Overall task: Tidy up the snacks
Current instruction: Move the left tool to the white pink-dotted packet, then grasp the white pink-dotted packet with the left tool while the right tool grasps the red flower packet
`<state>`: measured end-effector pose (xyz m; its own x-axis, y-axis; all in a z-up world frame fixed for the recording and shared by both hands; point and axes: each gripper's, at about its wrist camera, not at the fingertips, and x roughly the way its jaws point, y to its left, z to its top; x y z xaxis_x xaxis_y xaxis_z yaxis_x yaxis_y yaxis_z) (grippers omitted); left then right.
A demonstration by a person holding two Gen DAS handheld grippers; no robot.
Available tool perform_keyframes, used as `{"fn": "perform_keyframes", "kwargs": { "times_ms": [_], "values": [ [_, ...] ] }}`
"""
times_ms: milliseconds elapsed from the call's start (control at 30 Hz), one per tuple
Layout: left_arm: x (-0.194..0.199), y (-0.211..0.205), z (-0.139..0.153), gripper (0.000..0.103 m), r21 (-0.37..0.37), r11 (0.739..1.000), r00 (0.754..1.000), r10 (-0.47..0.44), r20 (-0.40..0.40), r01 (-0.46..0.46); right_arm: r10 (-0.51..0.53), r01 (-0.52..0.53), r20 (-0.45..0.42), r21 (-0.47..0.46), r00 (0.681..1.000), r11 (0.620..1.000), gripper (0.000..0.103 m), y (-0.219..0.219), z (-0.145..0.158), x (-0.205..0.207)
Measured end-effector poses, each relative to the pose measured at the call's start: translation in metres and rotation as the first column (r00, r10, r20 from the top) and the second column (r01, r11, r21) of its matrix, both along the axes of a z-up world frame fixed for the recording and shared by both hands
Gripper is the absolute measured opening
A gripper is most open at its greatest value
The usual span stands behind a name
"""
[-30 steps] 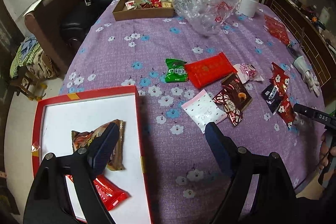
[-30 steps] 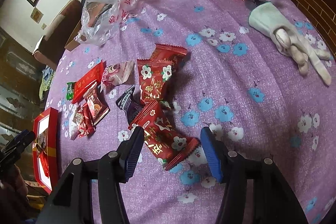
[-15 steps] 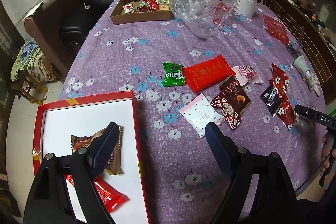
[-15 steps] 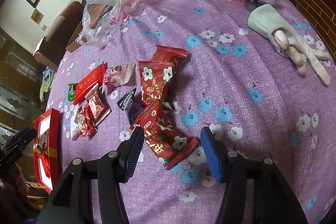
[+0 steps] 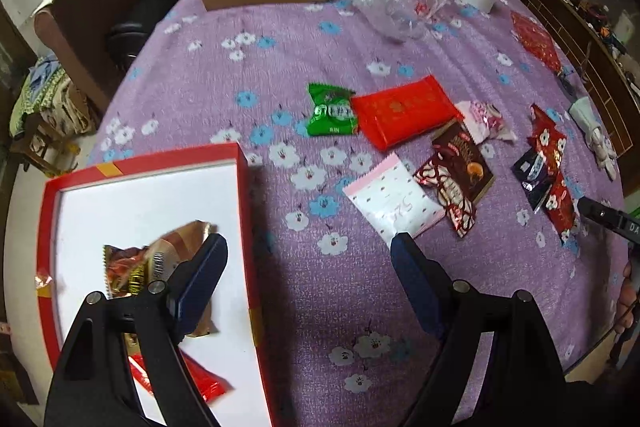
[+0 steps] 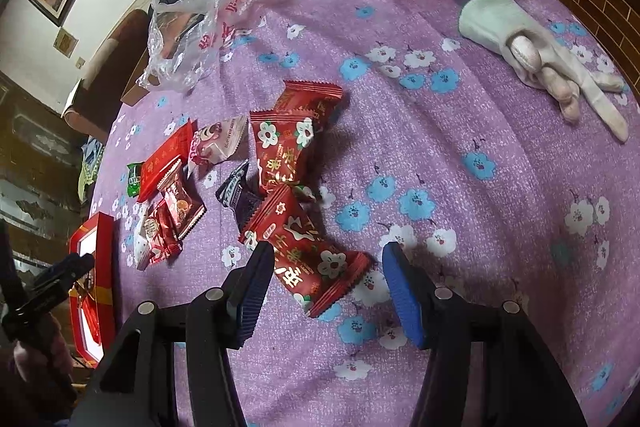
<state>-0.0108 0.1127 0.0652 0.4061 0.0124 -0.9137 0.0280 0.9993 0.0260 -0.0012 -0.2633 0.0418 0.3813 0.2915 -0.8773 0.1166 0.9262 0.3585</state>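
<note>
Right now I am holding the right gripper (image 6: 326, 285) with its blue pads spread wide, gripping nothing. It is straddling a red flower-print snack packet (image 6: 306, 251); the left pad (image 6: 252, 291) is sitting just beside the packet's edge, though I cannot tell whether it is touching. That packet is lying flat on the purple floral tablecloth (image 6: 460, 155), its long axis running diagonally from the far left toward the near right, one crimped end pointing between the pads. It is glossy red with white blossoms and gold characters. A second red flower-print packet (image 6: 282, 149) is lying just beyond it, overlapping a third red packet (image 6: 310, 99), with a dark navy packet (image 6: 238, 195) just left of the first one.

I am also keeping the left gripper (image 5: 308, 267) wide apart and empty, one finger hanging over the red gift box (image 5: 244, 227), the other over the cloth. Inside the box's white interior, a brown and gold packet (image 5: 160, 259) and a red packet (image 5: 204, 383) are lying partly hidden behind that finger. Right of the box, a pink-white sachet (image 5: 394, 201), a green packet (image 5: 332, 111) and a flat red pack (image 5: 404, 111) are lying on the cloth.
</note>
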Motion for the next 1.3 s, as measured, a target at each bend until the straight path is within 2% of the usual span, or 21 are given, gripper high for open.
{"fn": "perform_keyframes", "kwargs": {
  "times_ms": [233, 433, 733, 867, 967, 1100, 1233, 1267, 1300],
  "values": [
    [0.015, -0.011, -0.016, 0.085, -0.086, 0.996, 0.998, 0.006, -0.064, -0.012, -0.037, 0.037, -0.013, 0.021, 0.999, 0.999, 0.06, -0.011, -0.005, -0.007],
    [0.039, -0.024, -0.038, 0.085, -0.066, 0.994, 0.987, 0.079, -0.138, -0.088, -0.061, 0.062, -0.029, 0.039, 0.998, 0.997, 0.061, -0.018, -0.01, -0.015],
    [0.058, -0.045, -0.055, 0.086, -0.11, 0.983, 0.969, 0.122, -0.216, -0.148, -0.082, 0.083, -0.05, 0.033, 0.995, 0.996, 0.061, -0.031, -0.016, -0.032],
    [0.065, -0.05, -0.058, 0.087, -0.077, 0.984, 0.971, 0.144, -0.19, -0.161, -0.075, 0.077, -0.051, 0.035, 0.996, 0.996, 0.061, -0.033, -0.017, -0.034],
    [0.063, -0.054, -0.06, 0.087, -0.053, 0.989, 0.977, 0.125, -0.171, -0.136, -0.051, 0.052, -0.046, 0.021, 0.998, 0.998, 0.061, -0.03, -0.015, -0.031],
    [0.058, -0.058, -0.059, 0.076, -0.019, 0.998, 0.989, 0.064, -0.131, -0.067, 0.007, -0.007, -0.028, -0.004, 1.0, 1.0, 0.061, -0.02, -0.01, -0.022],
    [0.052, -0.05, -0.055, 0.043, -0.014, 1.0, 0.995, 0.009, -0.097, -0.01, 0.092, -0.092, -0.008, -0.051, 0.996, 0.994, 0.063, -0.004, -0.005, -0.008],
    [0.05, -0.046, -0.054, 0.034, -0.01, 1.0, 0.996, -0.012, -0.091, 0.012, 0.121, -0.121, -0.006, -0.07, 0.993, 0.99, 0.067, 0.001, -0.004, -0.004],
    [0.049, -0.041, -0.053, 0.031, -0.008, 1.0, 0.996, -0.029, -0.088, 0.028, 0.145, -0.145, -0.006, -0.084, 0.989, 0.986, 0.073, 0.006, -0.003, 0.0]
  ]
}}
